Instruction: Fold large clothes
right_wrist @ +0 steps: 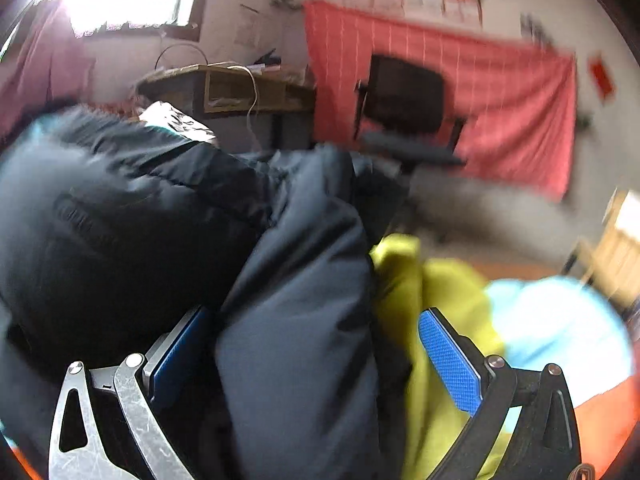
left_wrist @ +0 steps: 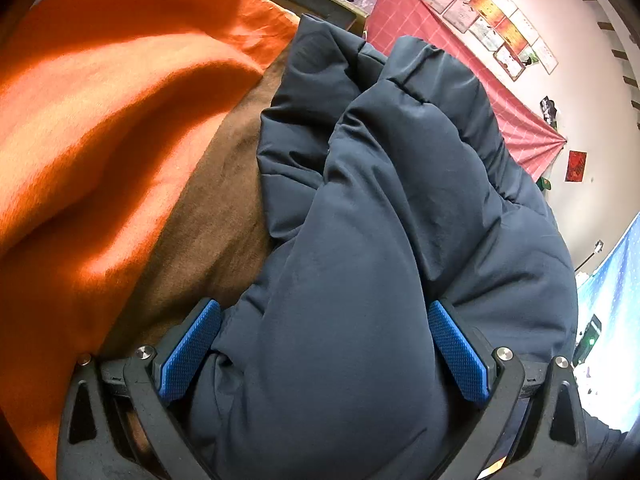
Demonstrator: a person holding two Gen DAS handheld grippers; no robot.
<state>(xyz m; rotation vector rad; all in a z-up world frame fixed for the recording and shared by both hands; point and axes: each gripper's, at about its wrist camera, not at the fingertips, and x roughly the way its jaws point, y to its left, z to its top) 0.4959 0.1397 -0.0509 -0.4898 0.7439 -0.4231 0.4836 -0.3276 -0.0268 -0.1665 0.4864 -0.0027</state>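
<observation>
A puffy dark navy jacket lies bunched on orange cloth and brown cloth. My left gripper stands wide open with a thick fold of the jacket bulging between its blue pads. In the blurred right wrist view the same jacket fills the left half. My right gripper is open too. A fold of the jacket runs up between its jaws, close to the left pad. The right pad is bare, with a yellow-green garment behind it.
A light blue cloth lies to the right of the yellow-green garment. A red checked sheet hangs on the far wall behind a black chair. A cluttered desk stands at the back under a bright window.
</observation>
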